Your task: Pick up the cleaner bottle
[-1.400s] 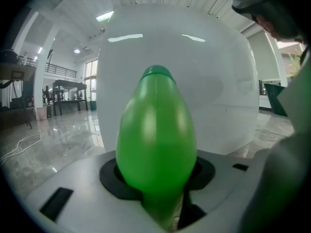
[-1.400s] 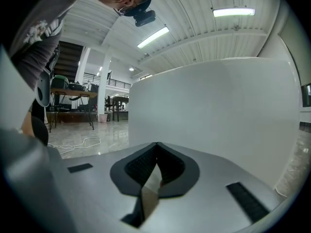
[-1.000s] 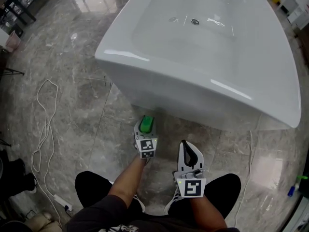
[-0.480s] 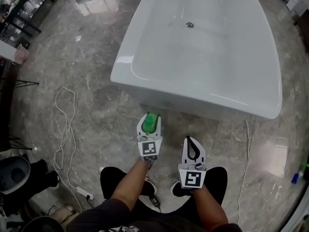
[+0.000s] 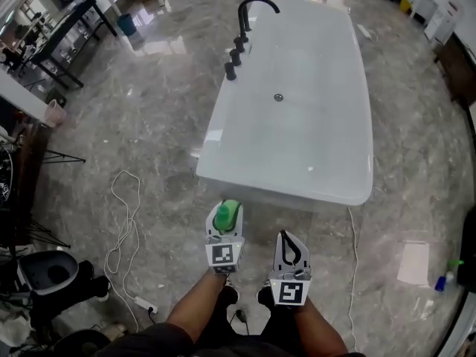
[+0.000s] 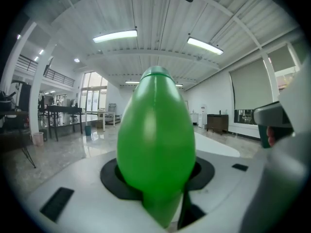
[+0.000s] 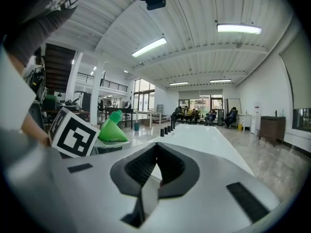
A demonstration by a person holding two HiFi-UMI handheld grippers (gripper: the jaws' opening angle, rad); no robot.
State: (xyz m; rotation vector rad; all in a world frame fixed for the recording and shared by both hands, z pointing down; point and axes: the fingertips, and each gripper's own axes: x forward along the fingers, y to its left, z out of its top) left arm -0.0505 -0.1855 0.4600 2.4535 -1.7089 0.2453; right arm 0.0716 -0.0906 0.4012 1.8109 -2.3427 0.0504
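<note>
The cleaner bottle (image 5: 226,215) is green and sits between the jaws of my left gripper (image 5: 225,222), which is shut on it, held well above the floor near the bathtub's near end. In the left gripper view the bottle (image 6: 155,140) fills the middle, its narrow top pointing up, and hides the left gripper (image 6: 158,183) tips. My right gripper (image 5: 288,238) hangs beside it to the right, shut with nothing in it. The right gripper view shows the right gripper (image 7: 155,152) tips meeting, with the bottle (image 7: 112,128) to the left.
A white bathtub (image 5: 349,188) with a black faucet (image 5: 253,10) lies ahead on the grey marble floor. A white cable (image 5: 123,225) and power strip (image 5: 143,303) lie at left. A sheet of paper (image 5: 413,262) and a small bottle (image 5: 445,277) lie at right. Desks stand far left.
Both grippers have risen together, the green bottle staying in the left one. The bathtub now looks smaller and farther below, and more of the floor shows.
</note>
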